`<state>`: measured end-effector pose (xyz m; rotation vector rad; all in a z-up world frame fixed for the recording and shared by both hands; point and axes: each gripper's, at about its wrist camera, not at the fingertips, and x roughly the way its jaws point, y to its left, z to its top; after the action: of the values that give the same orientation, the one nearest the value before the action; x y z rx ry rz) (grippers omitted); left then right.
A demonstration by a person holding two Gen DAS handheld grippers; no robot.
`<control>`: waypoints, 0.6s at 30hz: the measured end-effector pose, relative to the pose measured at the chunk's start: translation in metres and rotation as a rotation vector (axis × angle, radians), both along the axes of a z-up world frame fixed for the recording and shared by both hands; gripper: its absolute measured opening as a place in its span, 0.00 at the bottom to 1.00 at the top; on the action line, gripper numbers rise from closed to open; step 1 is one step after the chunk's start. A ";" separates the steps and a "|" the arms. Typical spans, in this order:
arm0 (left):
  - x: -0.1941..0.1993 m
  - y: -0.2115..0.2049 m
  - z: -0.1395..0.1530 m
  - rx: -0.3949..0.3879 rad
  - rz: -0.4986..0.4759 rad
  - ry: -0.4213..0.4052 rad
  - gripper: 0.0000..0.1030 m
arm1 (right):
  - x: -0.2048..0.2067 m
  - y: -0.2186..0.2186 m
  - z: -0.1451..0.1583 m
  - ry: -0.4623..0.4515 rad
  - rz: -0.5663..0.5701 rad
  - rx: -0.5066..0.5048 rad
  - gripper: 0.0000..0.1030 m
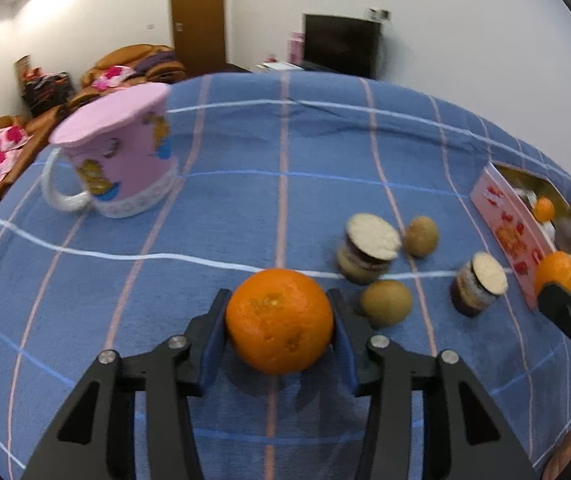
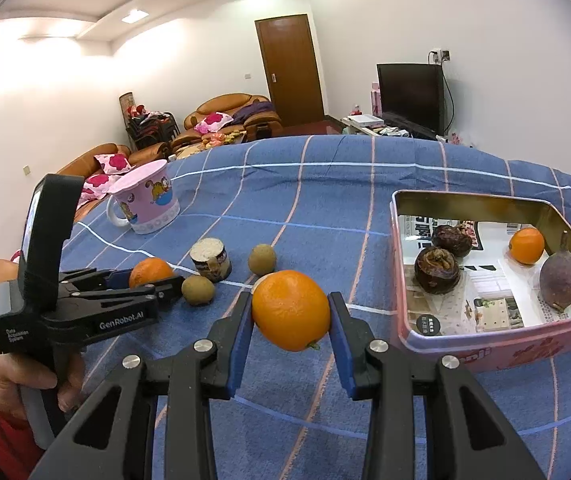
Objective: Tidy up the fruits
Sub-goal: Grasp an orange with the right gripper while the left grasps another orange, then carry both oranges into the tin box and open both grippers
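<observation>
My left gripper [image 1: 279,322] is shut on an orange [image 1: 279,320], held just above the blue checked cloth; it also shows in the right wrist view [image 2: 151,276]. My right gripper [image 2: 290,312] is shut on a second orange [image 2: 290,310], lifted left of the pink tin [image 2: 497,356]. That orange shows in the left wrist view [image 1: 556,274] beside the tin [image 1: 509,236]. The tin holds a small orange [image 2: 526,246], two dark wrinkled fruits [image 2: 436,270] and a purple fruit [image 2: 561,280]. Two brown round fruits [image 2: 198,290] [image 2: 262,259] lie on the cloth.
A pink cartoon mug [image 2: 145,202] stands at the back left of the table. A short cut cylinder with a pale top [image 2: 210,260] stands between the brown fruits; the left wrist view shows two such cylinders [image 1: 369,254] [image 1: 479,288]. Sofas, a door and a TV lie beyond.
</observation>
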<state>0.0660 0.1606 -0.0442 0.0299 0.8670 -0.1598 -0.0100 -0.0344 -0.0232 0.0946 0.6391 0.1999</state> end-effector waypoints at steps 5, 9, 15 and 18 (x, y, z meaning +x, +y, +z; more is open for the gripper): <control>-0.014 0.015 0.013 0.006 0.147 -0.110 0.47 | -0.010 -0.001 0.014 -0.107 -0.042 -0.054 0.38; -0.031 0.006 0.024 0.057 0.193 -0.217 0.47 | -0.014 0.002 0.021 -0.172 -0.057 -0.110 0.38; -0.043 -0.009 0.033 0.081 0.215 -0.302 0.47 | -0.017 -0.005 0.028 -0.233 -0.082 -0.155 0.38; -0.043 -0.022 0.035 0.084 0.208 -0.304 0.47 | -0.015 -0.015 0.030 -0.228 -0.098 -0.137 0.38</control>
<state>0.0234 0.1391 -0.0095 0.0414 0.5686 0.0752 -0.0246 -0.0494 0.0065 -0.0287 0.4184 0.0707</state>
